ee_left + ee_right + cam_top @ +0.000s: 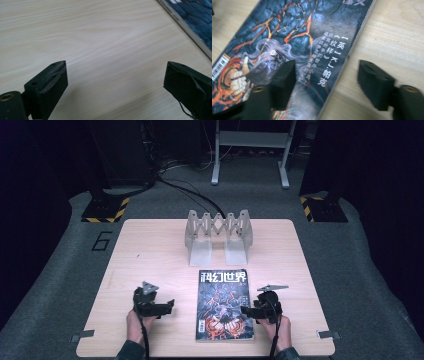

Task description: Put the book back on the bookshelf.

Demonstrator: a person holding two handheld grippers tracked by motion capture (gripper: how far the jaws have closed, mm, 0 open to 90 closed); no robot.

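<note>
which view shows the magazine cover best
The high view: the magazine lies whole and flat on the table, title and art visible, between both grippers. The right gripper view gives a close, blurred part of the cover under its open jaws. The left gripper view catches just a corner.

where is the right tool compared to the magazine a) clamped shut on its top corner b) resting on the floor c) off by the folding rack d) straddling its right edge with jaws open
d: the right tool has one jaw over the magazine cover and the other over bare table, open across the edge.
</note>
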